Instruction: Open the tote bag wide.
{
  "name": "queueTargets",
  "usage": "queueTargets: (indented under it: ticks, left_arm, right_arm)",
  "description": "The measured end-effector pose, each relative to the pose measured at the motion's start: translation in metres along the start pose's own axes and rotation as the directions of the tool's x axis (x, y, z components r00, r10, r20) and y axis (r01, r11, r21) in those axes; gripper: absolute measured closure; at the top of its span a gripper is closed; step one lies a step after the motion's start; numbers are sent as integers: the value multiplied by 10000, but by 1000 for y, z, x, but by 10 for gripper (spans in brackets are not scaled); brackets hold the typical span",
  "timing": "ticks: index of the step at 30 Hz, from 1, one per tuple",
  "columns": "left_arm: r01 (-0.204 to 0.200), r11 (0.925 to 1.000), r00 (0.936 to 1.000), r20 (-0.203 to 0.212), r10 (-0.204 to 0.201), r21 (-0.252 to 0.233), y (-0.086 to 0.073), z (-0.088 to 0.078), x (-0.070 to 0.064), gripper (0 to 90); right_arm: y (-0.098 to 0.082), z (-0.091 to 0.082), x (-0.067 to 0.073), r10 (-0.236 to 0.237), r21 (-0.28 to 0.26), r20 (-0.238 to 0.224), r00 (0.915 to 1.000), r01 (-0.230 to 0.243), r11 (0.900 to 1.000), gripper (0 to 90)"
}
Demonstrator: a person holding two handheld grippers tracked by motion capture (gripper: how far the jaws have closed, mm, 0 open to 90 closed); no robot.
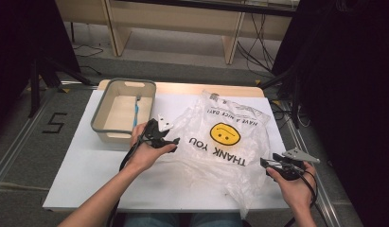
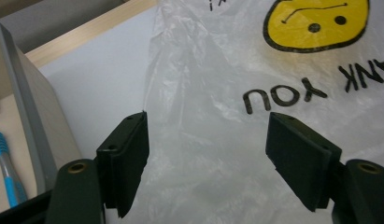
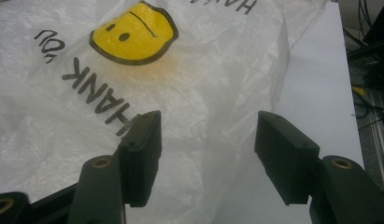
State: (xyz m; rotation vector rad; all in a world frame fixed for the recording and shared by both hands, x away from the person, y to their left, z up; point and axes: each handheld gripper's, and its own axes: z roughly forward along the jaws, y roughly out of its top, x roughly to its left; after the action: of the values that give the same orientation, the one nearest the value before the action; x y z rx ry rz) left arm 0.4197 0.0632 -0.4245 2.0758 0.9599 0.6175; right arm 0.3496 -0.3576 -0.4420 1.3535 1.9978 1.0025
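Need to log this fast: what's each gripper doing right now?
Left gripper: open, over the plastic bag, holding nothing.
Right gripper: open, holding nothing.

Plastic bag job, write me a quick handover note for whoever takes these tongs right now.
Left tongs: open, at the bag's left edge, holding nothing.
Right tongs: open, at the bag's right edge, holding nothing.
Bag: lies crumpled on the white table, print facing up.
Bin: left of the bag, a blue toothbrush inside.
Done: bag laid out, not gripped.
Left: probably grip the bag again; I can't tell what follows.

A lab recording setup: black curtains [image 1: 343, 71] flank the white bench [image 1: 88, 165], cables [image 1: 256, 42] trail on the floor, and tape [image 1: 55, 123] marks a number.
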Motion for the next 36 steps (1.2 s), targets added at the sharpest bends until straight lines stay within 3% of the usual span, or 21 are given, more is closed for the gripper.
queueTargets:
  ticks: [11, 21, 28, 36]
  left_arm:
    - [-145, 9994, 9975, 687, 166, -309, -31, -24, -19, 315]
    - [-611, 9981, 9901, 1262, 612, -46, -48, -28, -37, 308]
    - [-764, 9970, 9858, 1508, 737, 120, -53, -28, -45, 317]
    - [-1006, 9947, 9797, 1759, 957, 193, -55, -27, -54, 341]
  right_arm:
    - [12, 1, 14, -492, -493, -599, 9970, 463, 9977, 380]
    - [24, 10, 32, -1052, -541, -1214, 9870, 993, 9936, 375]
    - [33, 21, 50, -1642, -534, -1903, 9679, 1568, 9862, 377]
    - [47, 36, 77, -2317, -495, -2742, 9333, 2270, 9726, 370]
